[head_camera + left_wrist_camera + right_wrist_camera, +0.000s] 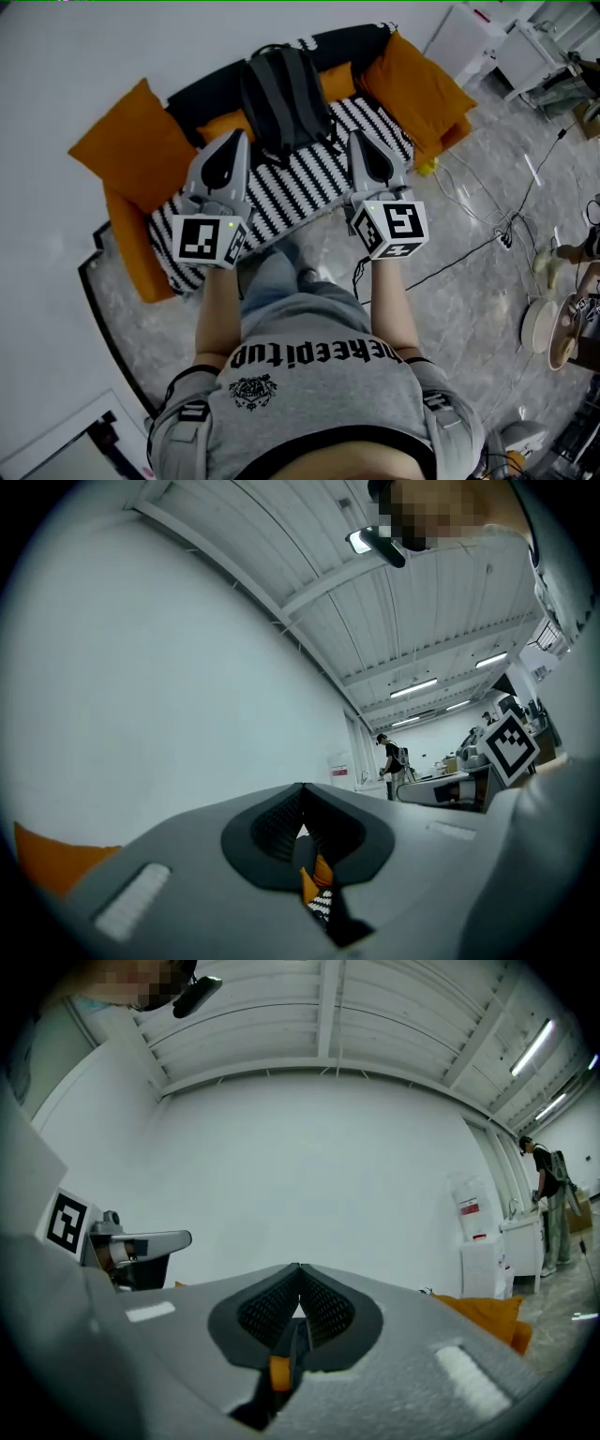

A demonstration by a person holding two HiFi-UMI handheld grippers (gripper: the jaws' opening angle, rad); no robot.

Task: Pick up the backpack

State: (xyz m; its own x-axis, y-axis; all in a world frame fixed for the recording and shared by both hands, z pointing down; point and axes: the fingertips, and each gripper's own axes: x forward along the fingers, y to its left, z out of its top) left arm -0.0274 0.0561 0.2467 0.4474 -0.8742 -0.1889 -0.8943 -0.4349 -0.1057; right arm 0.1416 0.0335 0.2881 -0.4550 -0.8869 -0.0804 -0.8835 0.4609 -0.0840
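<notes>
While left gripper [240, 137] and right gripper [357, 138] are closed, empty | backpack [284, 98] lies ahead between them, lengthwise away | left looks nearer.

A striped sofa [305, 192] holds a dark backpack [284, 98] in the middle and big orange cushions [131, 145] at both ends.

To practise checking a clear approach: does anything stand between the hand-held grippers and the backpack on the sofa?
Nothing visible does. Only the sofa's black-and-white striped cover lies between the dark grey fabric backpack and the left hand-held gripper and right hand-held gripper, both shut.
</notes>
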